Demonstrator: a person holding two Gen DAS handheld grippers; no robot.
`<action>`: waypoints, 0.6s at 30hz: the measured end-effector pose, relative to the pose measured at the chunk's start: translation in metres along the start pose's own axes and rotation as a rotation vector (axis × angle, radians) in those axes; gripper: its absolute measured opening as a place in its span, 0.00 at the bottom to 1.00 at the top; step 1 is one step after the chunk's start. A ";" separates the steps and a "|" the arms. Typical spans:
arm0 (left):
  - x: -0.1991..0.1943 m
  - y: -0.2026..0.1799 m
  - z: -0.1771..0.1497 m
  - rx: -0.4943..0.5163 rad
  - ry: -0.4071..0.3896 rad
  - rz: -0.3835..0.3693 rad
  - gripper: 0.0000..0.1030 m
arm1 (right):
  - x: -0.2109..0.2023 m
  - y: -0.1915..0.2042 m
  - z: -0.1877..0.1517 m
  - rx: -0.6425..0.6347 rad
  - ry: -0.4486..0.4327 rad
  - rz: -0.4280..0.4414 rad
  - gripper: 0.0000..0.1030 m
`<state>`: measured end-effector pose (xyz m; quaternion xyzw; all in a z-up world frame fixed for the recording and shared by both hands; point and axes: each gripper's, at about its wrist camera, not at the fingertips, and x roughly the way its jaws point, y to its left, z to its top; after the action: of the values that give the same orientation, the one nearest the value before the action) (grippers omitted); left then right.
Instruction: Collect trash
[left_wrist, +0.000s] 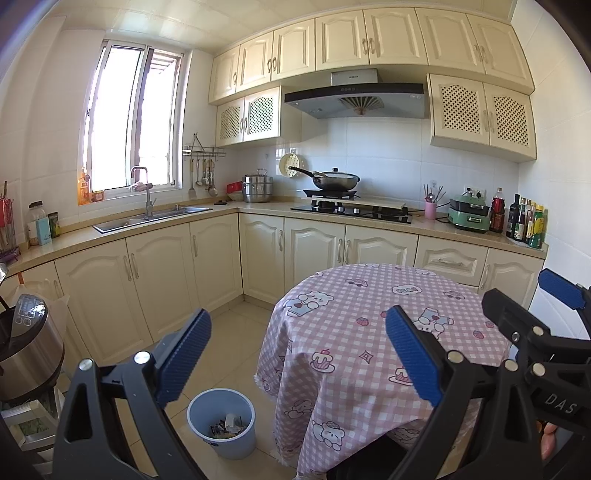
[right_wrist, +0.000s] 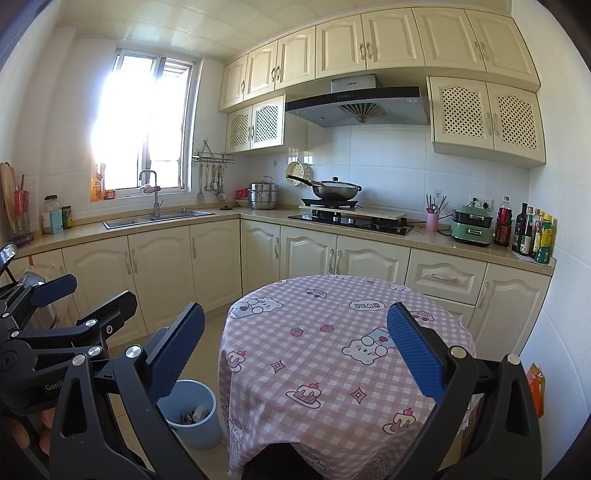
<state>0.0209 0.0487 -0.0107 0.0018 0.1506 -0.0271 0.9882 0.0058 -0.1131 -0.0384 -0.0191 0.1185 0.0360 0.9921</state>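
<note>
Left tool (left_wrist: 297, 354): blue padded fingers spread wide, nothing between them, held above the floor and the near edge of the table (left_wrist: 369, 332). Right tool (right_wrist: 295, 350): likewise spread wide and empty, raised over the same table. Table: round, covered with a pink checked cloth printed with bears and cakes; no scraps or wrappers show on the cloth in either view. Bin (left_wrist: 221, 424): blue, round, standing on the tiled floor just beside the table on the left, open at the top. Trash (left_wrist: 229, 428): a small heap of crumpled, dark and pale scraps lying in the bottom of the bin; what they are is too small to tell. Kitchen counter (left_wrist: 258, 208) beyond: sink, pots, stove, bottles, none of it plainly rubbish. Status, judged from how things lie: the collecting looks finished or very nearly so, since the only visible trash is already in the bin and both tools are empty; nothing left to pick up can be made out.
</note>
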 end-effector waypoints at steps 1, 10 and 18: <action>0.002 0.000 0.001 0.001 0.001 0.003 0.91 | 0.003 0.000 0.001 -0.001 0.002 0.004 0.93; 0.040 0.002 0.009 0.015 0.039 0.027 0.91 | 0.043 -0.004 0.004 0.006 0.039 0.015 0.93; 0.090 -0.004 0.009 0.030 0.117 0.052 0.91 | 0.086 -0.014 0.004 0.027 0.094 0.027 0.93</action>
<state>0.1095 0.0399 -0.0287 0.0223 0.2075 -0.0036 0.9780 0.0917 -0.1216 -0.0543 -0.0056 0.1658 0.0467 0.9850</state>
